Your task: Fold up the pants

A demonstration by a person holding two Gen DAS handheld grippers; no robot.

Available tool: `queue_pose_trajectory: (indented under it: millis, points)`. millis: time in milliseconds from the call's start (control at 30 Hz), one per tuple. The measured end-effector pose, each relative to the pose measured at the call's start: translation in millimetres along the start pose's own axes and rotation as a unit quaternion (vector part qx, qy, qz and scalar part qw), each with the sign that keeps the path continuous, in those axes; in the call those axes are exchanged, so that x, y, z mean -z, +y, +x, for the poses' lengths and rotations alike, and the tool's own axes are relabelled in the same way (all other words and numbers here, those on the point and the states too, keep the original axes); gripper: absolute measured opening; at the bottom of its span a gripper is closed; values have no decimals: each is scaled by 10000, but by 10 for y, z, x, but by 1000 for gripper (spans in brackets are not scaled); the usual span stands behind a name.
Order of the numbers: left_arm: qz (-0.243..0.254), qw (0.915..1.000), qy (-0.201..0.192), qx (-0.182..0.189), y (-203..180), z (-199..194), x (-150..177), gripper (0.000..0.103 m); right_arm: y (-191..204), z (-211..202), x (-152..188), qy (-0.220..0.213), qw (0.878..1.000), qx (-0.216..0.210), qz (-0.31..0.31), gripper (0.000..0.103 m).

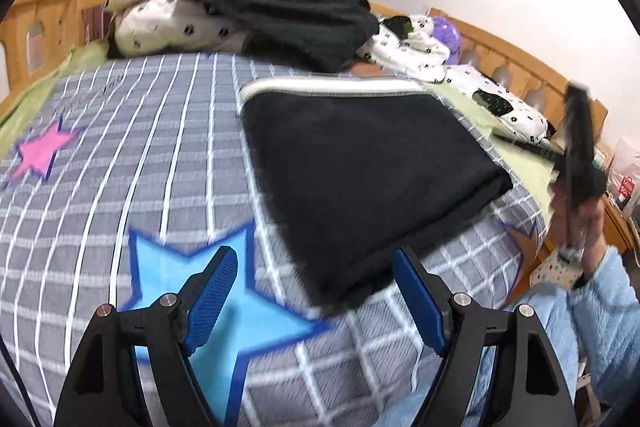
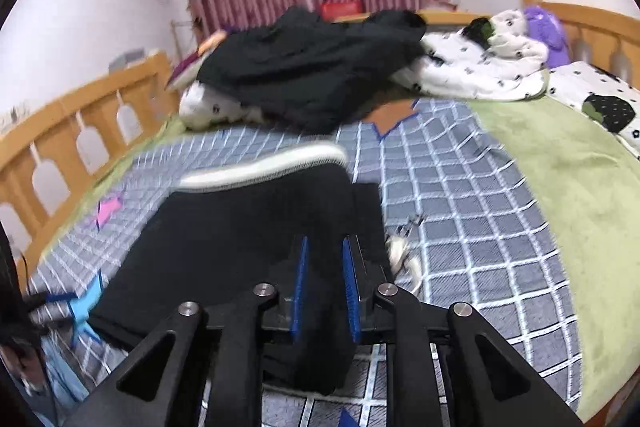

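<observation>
The black pants lie folded in a neat block on the checked bedspread, so it looks nearly done: left gripper gapes wide and empty above the near edge, right gripper narrowly parted, apparently gripping nothing

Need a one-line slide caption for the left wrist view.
Open left hand-held gripper above the grey checked star-print bedspread, beside the folded black pants with the white waistband.
</observation>
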State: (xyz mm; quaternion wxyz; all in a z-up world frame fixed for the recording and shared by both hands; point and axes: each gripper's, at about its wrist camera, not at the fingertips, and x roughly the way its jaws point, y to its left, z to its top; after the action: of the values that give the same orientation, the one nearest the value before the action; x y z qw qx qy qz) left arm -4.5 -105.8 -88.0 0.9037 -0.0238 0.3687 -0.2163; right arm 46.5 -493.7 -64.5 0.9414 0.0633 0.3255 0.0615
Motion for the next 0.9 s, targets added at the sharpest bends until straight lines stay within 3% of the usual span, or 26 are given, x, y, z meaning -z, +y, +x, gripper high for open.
queue_pose_trajectory:
  millis: [133, 200, 267, 333, 400, 467, 567, 633, 667, 700, 733, 833, 900]
  points:
    - [17, 9994, 104, -337, -62, 353, -285, 78, 1, 367, 341, 795, 9966, 208, -90, 19]
    - [77, 9968, 565, -554, -82, 628, -257, 80, 105, 355, 423, 810, 9945, 451, -489, 18]
    - [-2, 9931, 1140, -273, -86, 911, -102, 83, 116, 312, 360, 955, 9933, 393, -516, 19]
    - [-266, 9936, 1095, -113, -68, 924, -20, 84, 46, 219, 204, 884, 9954, 187, -314, 20]
    - [-149, 9927, 1197, -81, -84, 896, -85, 84, -38, 170, 25, 662, 9977, 131, -9, 38]
    - [-234, 9922, 1227, 58, -20, 858, -215, 83, -83, 218, -143, 546, 9984, 76, 145, 44]
    - [-172, 9935, 1127, -61, 72, 804, -429, 82, -128, 566, -410, 600, 9980, 45, 214, 54]
    - [-119, 9947, 995, -209, 142, 761, -572, 81, -193, 880, -481, 858, 9956, 159, 345, 55]
    - [-102, 9948, 982, -257, 169, 768, -603, 81, -245, 1093, -480, 1158, 9919, 203, 479, 45]
    - [-80, 9945, 991, -338, 207, 767, -645, 81, -281, 1214, -470, 1334, 9892, 89, 601, 14]
    - [-75, 9944, 986, -360, 238, 763, -653, 81, -287, 1205, -502, 1210, 9905, -154, 633, 9]
    - [-127, 9966, 778, -248, 327, 741, -707, 81, -400, 803, -663, 304, 9961, -340, 757, 9]
    - [-212, 9968, 769, -91, 341, 848, -774, 81, -453, 927, -645, 619, 9964, -111, 563, 18]
